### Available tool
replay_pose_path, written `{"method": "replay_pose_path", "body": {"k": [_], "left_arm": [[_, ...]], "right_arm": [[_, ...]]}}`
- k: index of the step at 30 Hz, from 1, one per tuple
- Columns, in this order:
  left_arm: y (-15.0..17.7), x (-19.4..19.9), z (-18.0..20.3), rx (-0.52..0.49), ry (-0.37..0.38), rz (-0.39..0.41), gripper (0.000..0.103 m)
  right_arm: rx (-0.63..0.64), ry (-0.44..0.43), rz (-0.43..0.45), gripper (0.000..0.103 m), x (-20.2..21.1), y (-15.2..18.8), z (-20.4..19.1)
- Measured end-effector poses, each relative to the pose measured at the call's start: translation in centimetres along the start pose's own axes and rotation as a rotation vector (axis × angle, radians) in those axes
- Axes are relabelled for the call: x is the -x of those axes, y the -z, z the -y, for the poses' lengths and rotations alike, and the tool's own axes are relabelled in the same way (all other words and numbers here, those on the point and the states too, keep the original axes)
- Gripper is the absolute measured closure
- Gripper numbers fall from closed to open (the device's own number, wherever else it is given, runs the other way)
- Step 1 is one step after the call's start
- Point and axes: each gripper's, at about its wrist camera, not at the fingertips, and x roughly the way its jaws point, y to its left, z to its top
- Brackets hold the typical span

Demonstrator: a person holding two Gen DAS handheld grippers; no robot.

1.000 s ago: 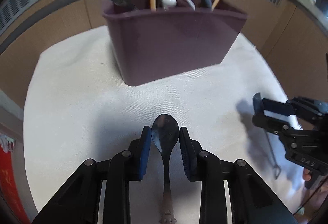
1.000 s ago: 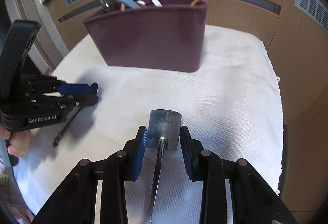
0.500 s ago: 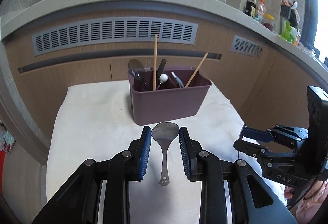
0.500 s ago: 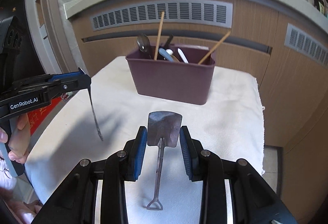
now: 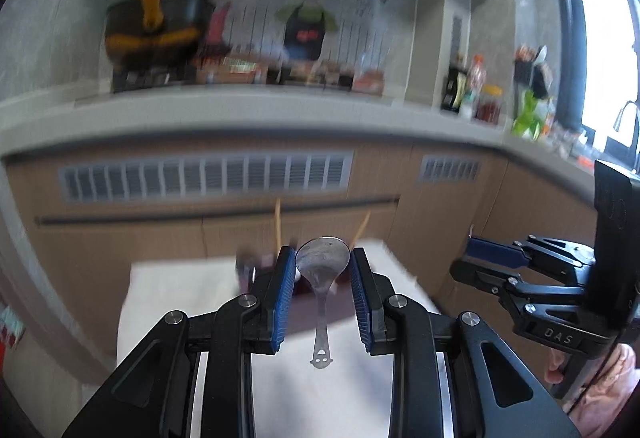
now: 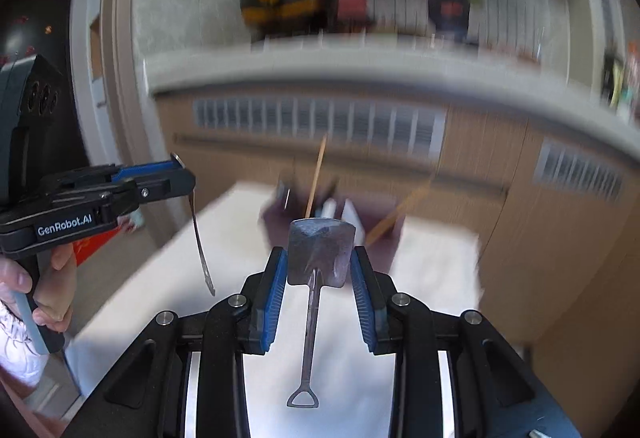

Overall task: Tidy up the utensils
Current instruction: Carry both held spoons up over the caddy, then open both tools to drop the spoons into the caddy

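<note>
My round steel spoon point(image 5: 322, 266) hangs handle-down; my shovel-shaped spoon point(image 6: 321, 256) likewise, the blurred maroon utensil bin point(image 6: 384, 234) at twelve o'clock.

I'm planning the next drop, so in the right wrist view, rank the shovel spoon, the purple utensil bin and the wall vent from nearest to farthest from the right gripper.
1. Shovel spoon: clamped between the right gripper's pads, handle hanging down.
2. Purple utensil bin: just beyond, on the white cloth, blurred.
3. Wall vent: farthest, on the cabinet front behind the bin.
</note>
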Motion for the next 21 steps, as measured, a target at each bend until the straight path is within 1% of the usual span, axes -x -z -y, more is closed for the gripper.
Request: {"method": "replay_pose_path", "body": {"k": [1, 2, 3, 4, 6, 9, 12, 16, 21], "left_arm": [[-1.8, 0.2, 0.0, -0.003, 0.011, 0.038, 0.074], [-3.2, 0.3, -0.1, -0.01, 0.006, 0.074, 0.074], [-4.7, 0.2, -0.1, -0.023, -0.014, 0.117, 0.074], [-5.7, -0.2, -0.3, -0.027, -0.028, 0.14, 0.074], [-6.9, -1.2, -0.8, -0.023, -0.031, 0.157, 0.074], [-7.1, -3.9, -2.2, 0.005, -0.028, 0.143, 0.074], [-6.1, -7.1, -3.9, 0.045, -0.031, 0.108, 0.074], [-3.8, -11.7, -5.6, 0.086, -0.024, 0.032, 0.074], [-0.6, -15.4, -6.1, 0.086, -0.041, -0.04, 0.074]], "right_arm": [[0.007, 0.016, 0.053, 0.074, 0.5, -2.0, 0.3], [0.014, 0.035, 0.095, 0.073, 0.8, -3.6, 0.6], [0.019, 0.057, 0.136, 0.073, 0.8, -5.1, 1.0], [0.015, 0.072, 0.168, 0.073, 0.6, -6.5, 1.4], [0.003, 0.09, 0.209, 0.073, -0.5, -8.3, 2.1], [-0.014, 0.106, 0.231, 0.073, -2.8, -8.8, 2.9], [-0.037, 0.11, 0.212, 0.073, -5.9, -8.1, 3.7], [-0.062, 0.134, 0.14, 0.073, -10.4, -6.3, 4.5], [-0.067, 0.158, 0.072, 0.073, -14.5, -3.7, 5.4]]}}
